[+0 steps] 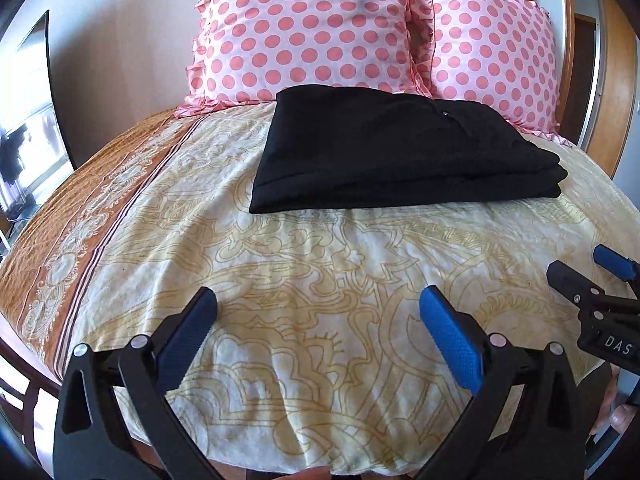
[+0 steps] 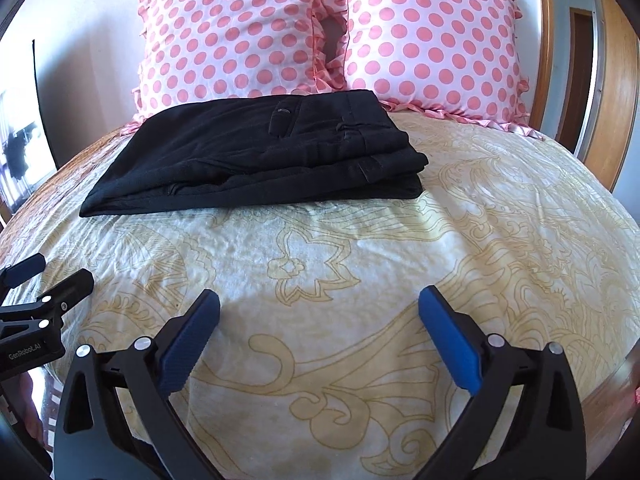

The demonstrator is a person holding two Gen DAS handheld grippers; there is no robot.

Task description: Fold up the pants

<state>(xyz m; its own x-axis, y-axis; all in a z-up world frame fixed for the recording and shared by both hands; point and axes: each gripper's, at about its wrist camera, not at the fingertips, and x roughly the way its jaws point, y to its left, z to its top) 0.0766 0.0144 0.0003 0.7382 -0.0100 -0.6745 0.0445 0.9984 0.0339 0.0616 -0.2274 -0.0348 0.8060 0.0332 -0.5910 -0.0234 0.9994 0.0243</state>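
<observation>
Left gripper (image 1: 318,300): nearest the lens in the left wrist view, its 2 blue-padded fingers (image 1: 450,336) spread wide with nothing between them; it hangs over bare bedspread, well short of the garment.
Right gripper (image 2: 320,300): likewise parted and empty, low over the bedspread (image 2: 480,240); it also shows at the right edge of the left wrist view, so the 2 tools sit side by side at the near end of the bed.
Black pants (image 2: 256,156): folded into a compact stack of several layers, lying flat near the head of the bed, far edge just beside the pillows; waistband and a back pocket face up on the top layer.
Polka-dot pillows (image 2: 332,32): 2, pink, propped upright against the wall behind the stack.
Why so placed: the stack looks squared and stable, and both tools stand clear of it, probably so nothing drags the layers loose.
Progress: by my judgement the folding is done, or needs only a final tidy.
</observation>
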